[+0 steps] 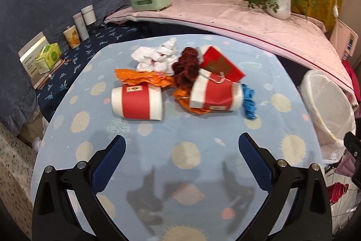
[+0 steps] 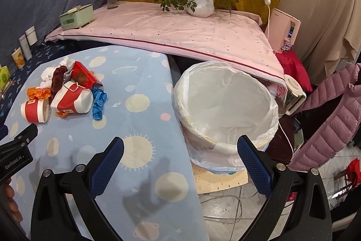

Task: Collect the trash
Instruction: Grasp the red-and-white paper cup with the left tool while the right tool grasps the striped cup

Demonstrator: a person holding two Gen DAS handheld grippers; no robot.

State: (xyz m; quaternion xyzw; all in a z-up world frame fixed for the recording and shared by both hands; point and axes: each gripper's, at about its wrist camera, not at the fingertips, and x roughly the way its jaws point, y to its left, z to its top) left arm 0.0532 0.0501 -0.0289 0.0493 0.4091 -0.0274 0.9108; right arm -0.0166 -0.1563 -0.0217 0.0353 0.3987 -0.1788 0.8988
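Nothing has been collected yet, as far as can be seen. The white-lined bin [image 2: 225, 105] looks empty inside, and all the trash is still piled on the blue table [image 1: 180, 150]. So the whole job is judged to be left: every piece must be picked up and dropped in the bin.

The bin is found just beside the right edge of the table, lower than the table top. A thin white bag is folded over its rim.

The trash is heaped together near the far middle of the table. Two red and white paper cups are seen lying on their sides. The squashed cup [image 1: 214, 94] is on the right, with a string handle on it. The round cup [image 1: 137, 103] is on the left, a little apart from the heap. Behind them a flat red box [image 1: 222, 66] is propped up. White crumpled tissue [image 1: 158, 55] is at the back. A dark red fuzzy lump [image 1: 187, 67] is in the middle. Orange wrapper [image 1: 144, 78] is tucked between and under the cups. A small blue crinkly scrap [image 1: 249, 103] is touching the squashed cup's right end.

The left gripper [image 1: 181, 146] is held spread wide above the table, with nothing in it. The right gripper [image 2: 180, 148] is spread wide too, over the table edge and bin, also with nothing in it.
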